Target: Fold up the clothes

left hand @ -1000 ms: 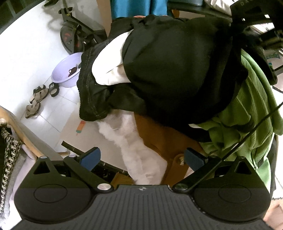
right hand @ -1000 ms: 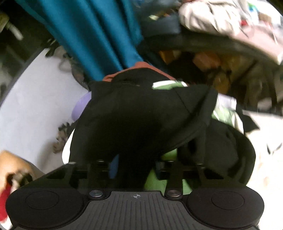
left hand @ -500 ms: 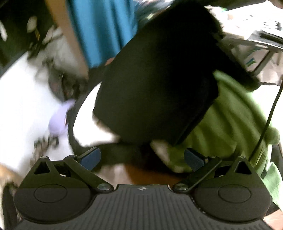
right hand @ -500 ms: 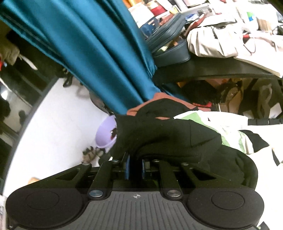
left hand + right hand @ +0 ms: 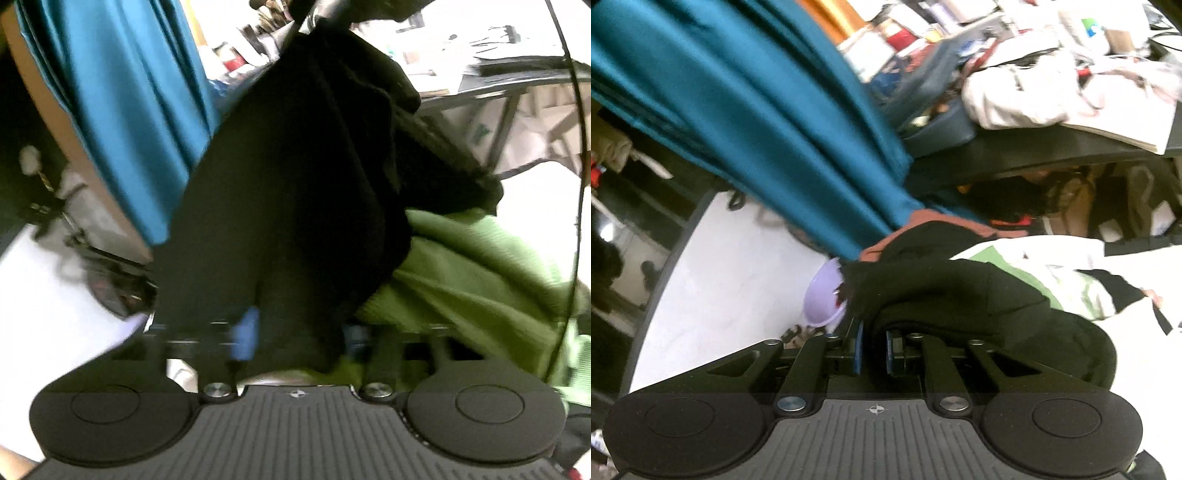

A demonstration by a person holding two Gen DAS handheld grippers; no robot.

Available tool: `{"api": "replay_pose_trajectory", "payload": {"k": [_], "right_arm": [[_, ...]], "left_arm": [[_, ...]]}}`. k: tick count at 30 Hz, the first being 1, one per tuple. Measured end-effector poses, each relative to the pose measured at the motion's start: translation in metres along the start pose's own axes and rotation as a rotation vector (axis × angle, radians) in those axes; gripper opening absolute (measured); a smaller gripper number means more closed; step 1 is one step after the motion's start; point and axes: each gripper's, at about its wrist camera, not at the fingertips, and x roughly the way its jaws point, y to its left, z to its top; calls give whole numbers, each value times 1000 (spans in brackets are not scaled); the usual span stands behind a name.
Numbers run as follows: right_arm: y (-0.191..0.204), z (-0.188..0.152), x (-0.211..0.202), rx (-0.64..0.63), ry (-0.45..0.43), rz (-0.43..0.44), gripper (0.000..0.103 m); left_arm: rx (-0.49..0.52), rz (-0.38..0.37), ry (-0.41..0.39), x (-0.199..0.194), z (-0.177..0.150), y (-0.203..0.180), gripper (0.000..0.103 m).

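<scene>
A black garment (image 5: pixel 295 184) hangs in a long fold in front of my left gripper (image 5: pixel 301 334). The left jaws are closing, and a bunch of its cloth fills the gap between the blurred blue pads (image 5: pixel 245 332). In the right wrist view the same black garment (image 5: pixel 942 288) drapes over my right gripper (image 5: pixel 874 349), which is shut on a thin fold of it. A green knit garment (image 5: pixel 480 277) lies to the right under the black one. White and green clothing (image 5: pixel 1052 266) lies behind the black cloth.
A teal curtain (image 5: pixel 757 129) hangs at the left, close behind the clothes. A cluttered dark table (image 5: pixel 1034 155) carries a white bag and papers at the upper right. A lilac basin (image 5: pixel 823 295) and sandals sit on the white floor. A rust-coloured garment (image 5: pixel 923 221) shows beyond the black one.
The left jaws stood wide open before and have now come in around the black cloth. Both views tilted up from the clothes pile toward the curtain and table, the black garment rising with them.
</scene>
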Motion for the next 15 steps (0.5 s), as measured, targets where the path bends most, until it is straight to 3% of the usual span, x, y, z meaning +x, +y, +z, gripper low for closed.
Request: {"api": "replay_pose_trajectory", "payload": {"k": [3,7,15], "right_arm": [[-30,2,-2,81,22,-40,11],[-72,-6,-7,179,80,-73,18],[-93,-62,-17,-15,-8,-301,69]], "left_arm": [[-56,-53,-14,-17,0,15,10],[-131,-16,-53,-41,-7,46,10],[-331,88,-50,-49,0,104,9]]}}
